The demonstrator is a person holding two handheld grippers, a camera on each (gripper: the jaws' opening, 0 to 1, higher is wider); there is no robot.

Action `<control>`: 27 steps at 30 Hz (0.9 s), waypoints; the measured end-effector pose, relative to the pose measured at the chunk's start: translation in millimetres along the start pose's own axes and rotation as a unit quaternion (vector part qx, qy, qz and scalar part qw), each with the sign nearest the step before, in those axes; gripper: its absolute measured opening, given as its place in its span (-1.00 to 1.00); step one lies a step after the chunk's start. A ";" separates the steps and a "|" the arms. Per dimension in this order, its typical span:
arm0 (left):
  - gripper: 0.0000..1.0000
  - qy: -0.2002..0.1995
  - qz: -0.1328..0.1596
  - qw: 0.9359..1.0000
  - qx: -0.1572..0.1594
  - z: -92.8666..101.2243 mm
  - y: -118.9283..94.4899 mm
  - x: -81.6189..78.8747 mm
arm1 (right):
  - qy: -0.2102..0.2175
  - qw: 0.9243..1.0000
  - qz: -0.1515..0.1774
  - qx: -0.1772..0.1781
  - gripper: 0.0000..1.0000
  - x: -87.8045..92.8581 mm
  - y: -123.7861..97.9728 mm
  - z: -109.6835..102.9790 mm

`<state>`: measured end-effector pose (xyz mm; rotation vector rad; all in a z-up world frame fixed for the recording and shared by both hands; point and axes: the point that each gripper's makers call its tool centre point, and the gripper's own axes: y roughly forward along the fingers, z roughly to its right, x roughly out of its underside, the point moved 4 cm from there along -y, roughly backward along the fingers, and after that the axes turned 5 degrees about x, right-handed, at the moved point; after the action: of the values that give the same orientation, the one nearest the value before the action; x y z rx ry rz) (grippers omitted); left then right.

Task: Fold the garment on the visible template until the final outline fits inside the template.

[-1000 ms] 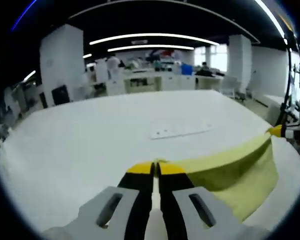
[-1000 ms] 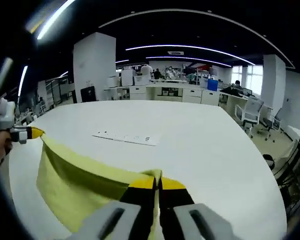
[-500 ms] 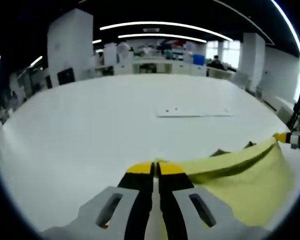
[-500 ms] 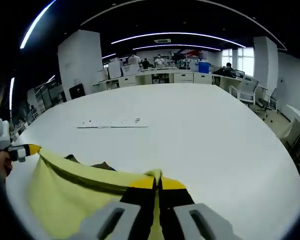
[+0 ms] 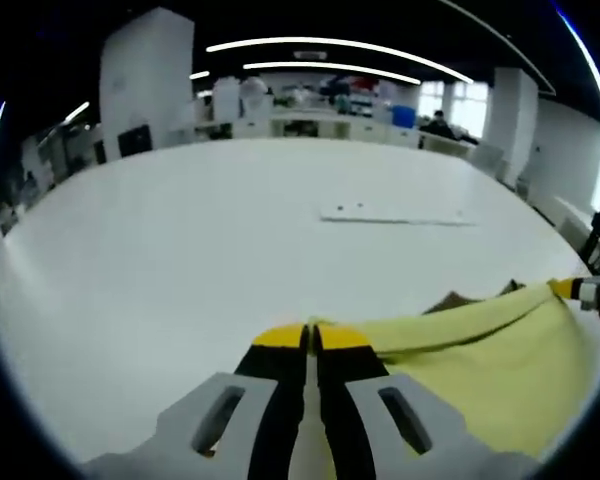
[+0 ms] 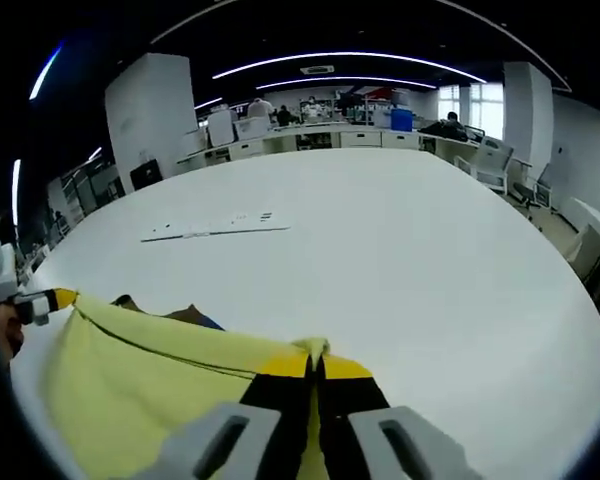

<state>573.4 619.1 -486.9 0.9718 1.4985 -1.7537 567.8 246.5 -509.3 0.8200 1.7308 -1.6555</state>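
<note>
A yellow garment is stretched between my two grippers above the white table. My left gripper is shut on one corner of it, low in the left gripper view. The other corner is pinched by my right gripper, which also appears at the right edge of the left gripper view as a yellow tip. In the right gripper view the garment spreads leftward to the left gripper's tip. A brown and blue patch peeks over the garment's top edge. A flat white template sheet lies farther out on the table.
The big white table stretches far ahead with bare surface around the template. Desks, shelves, office chairs and people stand in the background beyond its far edge. A person's hand holds the left gripper.
Both cameras have tilted down toward the table. The garment has lowered and spread flatter, its top edge sagging, and a dark patch now shows behind that edge.
</note>
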 end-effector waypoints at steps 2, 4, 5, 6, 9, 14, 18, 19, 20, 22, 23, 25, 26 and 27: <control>-0.99 0.032 -0.002 0.999 0.021 2.7 -0.2 -0.3 | -0.009 1.000 0.000 -0.002 -1.00 0.1 -0.3 0.7; -0.98 0.050 0.010 0.998 0.044 3.2 0.0 -2.4 | -0.016 1.000 -0.001 -0.005 -0.99 -0.1 -1.9 1.8; -0.97 0.047 0.015 0.997 0.057 3.5 -0.9 -2.6 | -0.023 1.000 0.002 -0.010 -0.94 -1.1 -4.9 1.9; -0.94 0.040 0.018 0.997 0.063 2.5 -3.3 -2.5 | -0.029 0.999 0.004 -0.015 -0.88 -1.7 -6.2 2.1; -0.68 0.081 0.038 0.991 0.102 2.7 -10.9 -6.9 | -0.056 0.998 0.016 -0.031 -0.66 -2.2 -12.4 2.6; -0.30 0.156 0.022 0.977 0.142 9.7 -18.8 4.4 | -0.145 0.989 0.005 -0.018 -0.50 6.5 -21.4 4.2; -0.23 0.216 -0.005 0.968 0.130 6.6 -7.7 16.8 | -0.158 0.987 0.012 -0.012 -0.45 8.8 -13.8 2.8; -0.24 0.225 -0.006 0.966 0.127 7.0 -5.0 17.8 | -0.155 0.988 0.017 -0.010 -0.45 6.8 -11.6 2.7; -0.26 0.219 -0.005 0.968 0.124 8.2 -1.1 18.1 | -0.158 0.987 0.028 -0.003 -0.45 3.0 -9.3 2.1; -0.30 0.208 0.000 0.971 0.120 7.5 5.4 16.3 | -0.178 0.983 0.049 0.018 -0.44 -4.0 -4.4 3.7; -0.31 0.192 0.009 0.973 0.128 10.6 10.1 12.6 | -0.176 0.983 0.048 0.016 -0.44 -3.6 -2.5 2.2; -0.30 0.185 0.020 0.976 0.116 9.1 18.7 6.0 | -0.161 0.985 0.054 0.015 -0.43 -6.7 4.3 2.4; -0.29 0.184 0.021 0.977 0.110 7.7 20.9 4.8 | -0.132 0.989 0.057 0.016 -0.43 -8.7 8.2 2.8; -0.29 0.169 0.028 0.981 0.091 4.3 26.7 -1.1 | -0.113 0.992 0.060 0.017 -0.44 -10.7 10.7 4.0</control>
<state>595.7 610.7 -499.6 1.4518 1.5109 -1.7723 582.9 242.5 -507.9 0.7067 1.4735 -1.6342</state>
